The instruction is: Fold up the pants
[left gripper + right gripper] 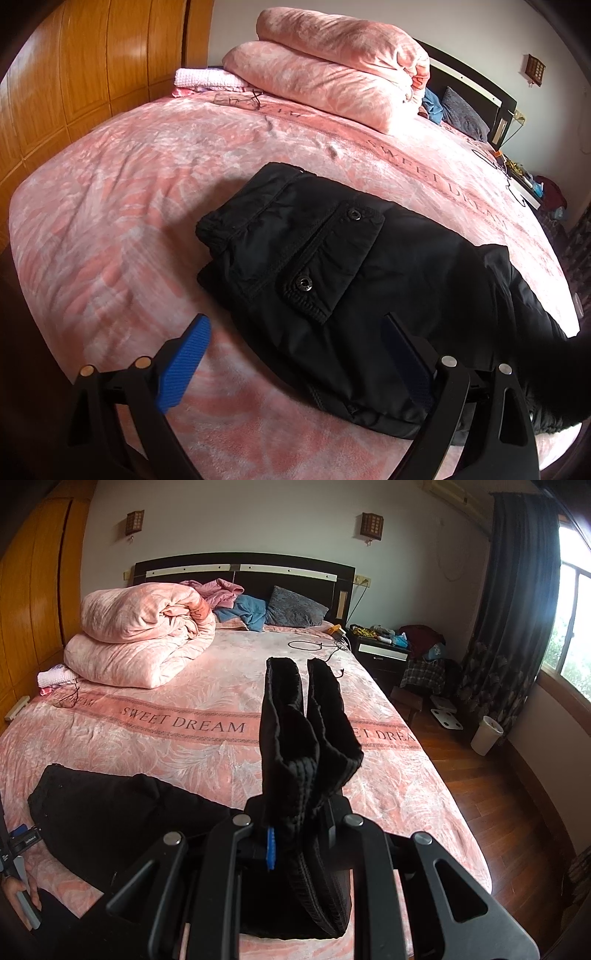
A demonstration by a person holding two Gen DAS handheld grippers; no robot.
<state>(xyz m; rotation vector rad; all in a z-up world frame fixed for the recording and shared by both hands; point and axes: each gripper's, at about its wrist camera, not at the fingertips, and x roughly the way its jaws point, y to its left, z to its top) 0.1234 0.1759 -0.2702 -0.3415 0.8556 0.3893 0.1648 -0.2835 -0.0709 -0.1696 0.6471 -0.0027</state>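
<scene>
1. Black padded pants [332, 280] lay on the pink bed [129, 229], waist half flat with the snap pocket [325, 258] up; the leg ends were lifted in the right tool [295, 834].
2. Right tool: clamped on both hems, which stood up between its fingers in the right wrist view.
3. Left tool [295, 354]: fingers wide apart, empty, one over bare bed, the other over the near edge of the pants. Contact with the cloth could not be told.
4. Judgement: step in hand was carrying the legs over onto the waist half. To do it well, keep both hems pinched evenly, travel low toward the waistband [221, 229], and let the left tool pin the fold line so the slippery fabric does not drag.
5. Containers: a white bin [487, 735] stood on the floor by the curtain; contents not visible.
6. Far: a folded quilt [144, 642] sat near the headboard.
</scene>
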